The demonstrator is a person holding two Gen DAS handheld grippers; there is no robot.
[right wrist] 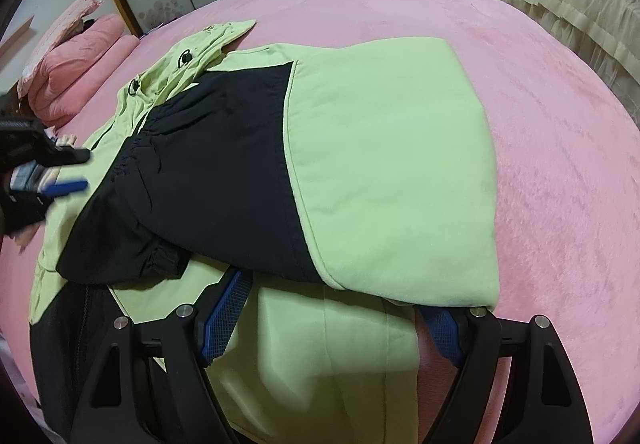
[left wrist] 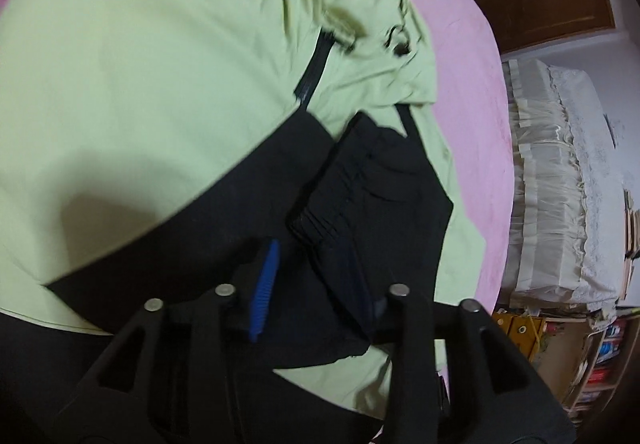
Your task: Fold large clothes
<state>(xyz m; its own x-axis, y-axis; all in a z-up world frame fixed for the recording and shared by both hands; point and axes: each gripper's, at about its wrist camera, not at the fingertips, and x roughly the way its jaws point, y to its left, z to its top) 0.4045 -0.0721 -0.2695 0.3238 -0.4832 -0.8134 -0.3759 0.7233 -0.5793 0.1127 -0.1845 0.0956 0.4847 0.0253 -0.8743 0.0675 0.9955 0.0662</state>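
Your right gripper stands wide, pads clear of cloth. Your left gripper is part open, black sleeve between its fingers, apparently unpinched. The green-and-black jacket lies on the pink bed.

One green-and-black jacket lies on one pink bed, with two black sleeves across it, two cord toggles near its hood at upper left, two pink pillows at far left, and two grippers.
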